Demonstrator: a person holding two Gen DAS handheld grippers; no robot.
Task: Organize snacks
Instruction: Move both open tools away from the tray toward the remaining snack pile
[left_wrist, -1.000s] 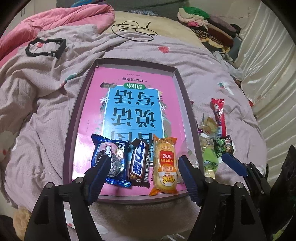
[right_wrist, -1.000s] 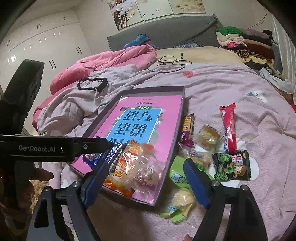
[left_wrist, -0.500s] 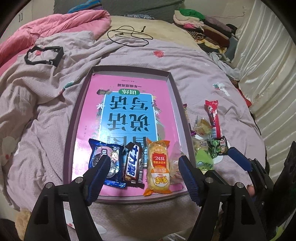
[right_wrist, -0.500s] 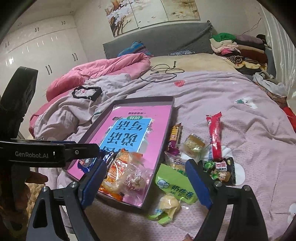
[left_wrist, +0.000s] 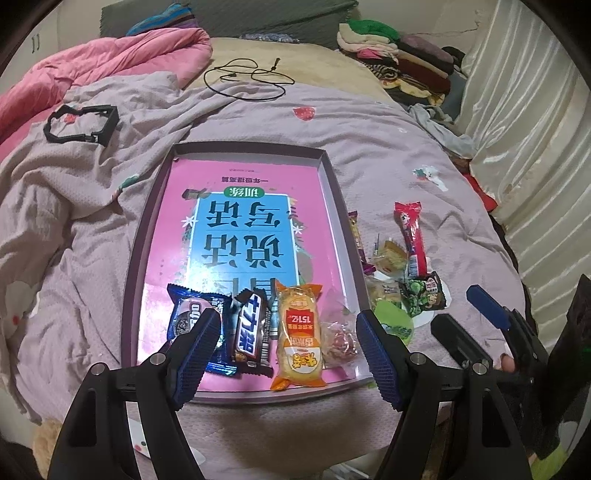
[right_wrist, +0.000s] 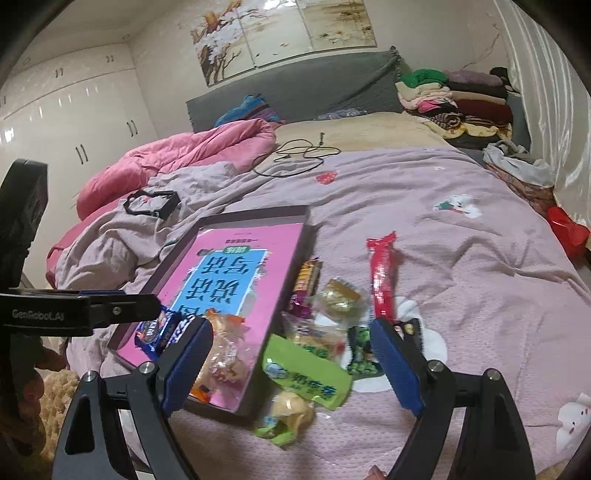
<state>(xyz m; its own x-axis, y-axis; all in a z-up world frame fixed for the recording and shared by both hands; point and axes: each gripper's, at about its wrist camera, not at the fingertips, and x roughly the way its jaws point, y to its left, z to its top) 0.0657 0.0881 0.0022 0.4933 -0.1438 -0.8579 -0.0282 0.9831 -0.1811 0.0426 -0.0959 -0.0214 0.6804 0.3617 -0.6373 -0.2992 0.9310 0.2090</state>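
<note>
Setting: bedroom; a bed (left_wrist: 388, 155) under a mauve quilted cover carries everything, pink duvet (left_wrist: 110, 55) bunched at the far left.
Tray: shallow grey rectangular tray (left_wrist: 129, 258) on the cover, lined with a pink and blue book cover, long axis running away from the camera.
In tray: four packets side by side along the near edge, long axes lying along the tray's length: blue cookie packet (left_wrist: 188, 314), dark brown chocolate bar (left_wrist: 253, 332), orange-and-yellow cake packet (left_wrist: 299, 332), clear wrapped snack (left_wrist: 340, 336).
Loose snacks: heap just right of the tray; long red stick packet (right_wrist: 382, 280) pointing away; light green pouch (right_wrist: 306, 373) nearest.
Left claw (left_wrist: 288, 354): wide apart, empty, hovering above the tray's near row.
Right claw (right_wrist: 291, 365): jaws spread wide, gripping nothing, green pouch below between them.
</note>
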